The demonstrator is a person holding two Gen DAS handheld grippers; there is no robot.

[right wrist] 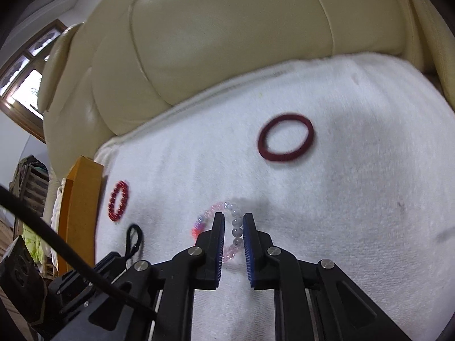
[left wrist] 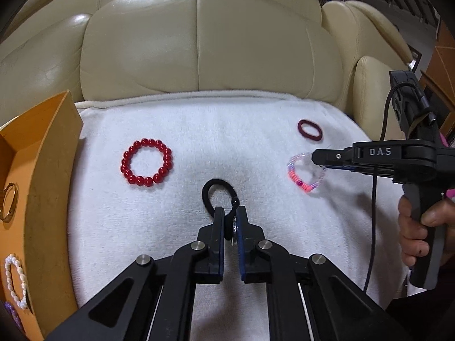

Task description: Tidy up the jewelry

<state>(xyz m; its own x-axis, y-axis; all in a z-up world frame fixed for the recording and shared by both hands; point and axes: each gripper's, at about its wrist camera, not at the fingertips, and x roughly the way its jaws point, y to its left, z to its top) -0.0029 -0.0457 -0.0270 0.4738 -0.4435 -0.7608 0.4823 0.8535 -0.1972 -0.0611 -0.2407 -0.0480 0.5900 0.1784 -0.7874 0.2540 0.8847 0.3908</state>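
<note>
A white towel [left wrist: 176, 130] spreads beneath and ahead of the gripper, over a cream leather sofa [left wrist: 196, 42] whose backrest rises beyond it. In the right wrist view, a wood-framed window [right wrist: 27, 82] sits far left.

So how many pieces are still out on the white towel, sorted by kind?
Beaded bracelets: 2, red and pink-and-clear
Hair ties: 2, black and maroon
Total: 4

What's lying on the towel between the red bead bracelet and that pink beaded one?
The black hair tie, held in the left gripper, lies between the red bead bracelet and the pink beaded bracelet, slightly nearer the camera; the left wrist view shows it.
</note>
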